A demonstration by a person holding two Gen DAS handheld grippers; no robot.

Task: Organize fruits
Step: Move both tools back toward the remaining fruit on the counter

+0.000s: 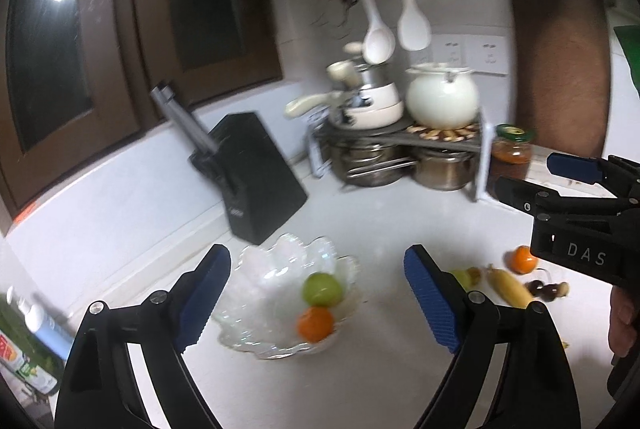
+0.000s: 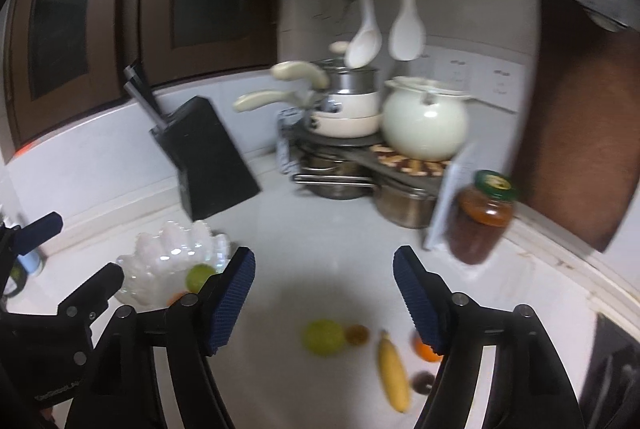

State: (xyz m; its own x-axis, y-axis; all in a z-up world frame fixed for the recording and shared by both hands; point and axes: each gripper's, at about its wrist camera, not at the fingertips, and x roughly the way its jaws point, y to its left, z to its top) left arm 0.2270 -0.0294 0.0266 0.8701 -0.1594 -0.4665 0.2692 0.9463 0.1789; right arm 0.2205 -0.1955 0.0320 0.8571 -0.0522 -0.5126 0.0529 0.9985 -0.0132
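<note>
The right gripper [image 2: 324,293] is spread wide and empty. The banana [image 2: 393,373] lies just below it, pointing toward the camera, far right of the glass bowl [image 2: 168,241]. The left gripper [image 1: 316,297], spread too, hovers over that bowl.

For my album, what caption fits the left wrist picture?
Open left gripper above a glass bowl holding a green apple and an orange.

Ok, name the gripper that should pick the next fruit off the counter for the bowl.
Right. The right gripper is open with the green fruit and banana lying loose on the counter just beyond its fingers. The left gripper, also open, faces the glass bowl instead, away from the loose fruit.
</note>
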